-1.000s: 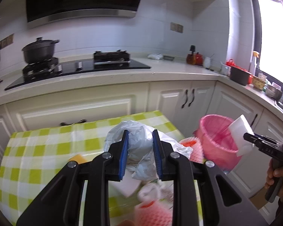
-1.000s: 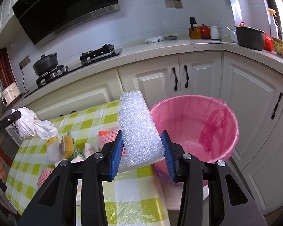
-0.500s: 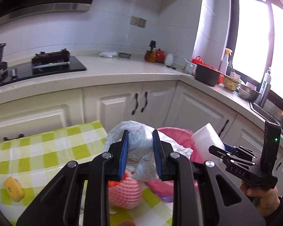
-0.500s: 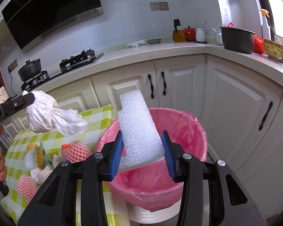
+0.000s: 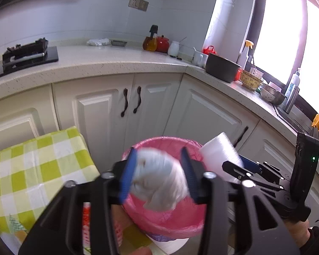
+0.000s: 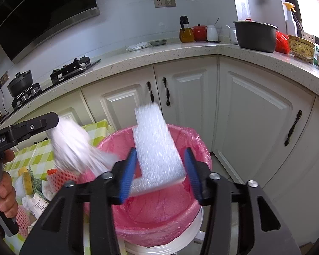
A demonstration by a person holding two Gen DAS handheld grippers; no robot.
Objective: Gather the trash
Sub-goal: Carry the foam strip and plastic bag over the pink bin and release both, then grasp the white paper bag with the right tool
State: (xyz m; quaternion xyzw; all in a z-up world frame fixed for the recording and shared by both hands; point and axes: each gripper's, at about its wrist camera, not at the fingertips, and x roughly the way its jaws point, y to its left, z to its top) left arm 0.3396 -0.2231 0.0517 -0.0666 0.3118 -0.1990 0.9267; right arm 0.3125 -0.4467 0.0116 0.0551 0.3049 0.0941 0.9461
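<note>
A bin with a pink liner (image 6: 159,210) stands on the floor by the table corner; it also shows in the left wrist view (image 5: 170,218). My left gripper (image 5: 160,170) is open over the bin, and a blurred white plastic bag (image 5: 159,182) is dropping from between its fingers. In the right wrist view the bag (image 6: 72,146) is a blur at the bin's left rim. My right gripper (image 6: 160,170) is open over the bin, and a white foam block (image 6: 157,146) sits loose between its fingers. The block also shows in the left wrist view (image 5: 220,150).
A table with a green checked cloth (image 5: 38,165) lies left of the bin and carries more trash: pink foam nets (image 6: 59,175), a yellow sponge (image 6: 26,179), paper scraps. White cabinets (image 6: 255,127) and the counter with a dark pot (image 6: 255,36) stand behind and right of the bin.
Both grippers moved over the bin and opened wider. The bag has left the left fingers and is falling. The foam block is loose between the right fingers.
</note>
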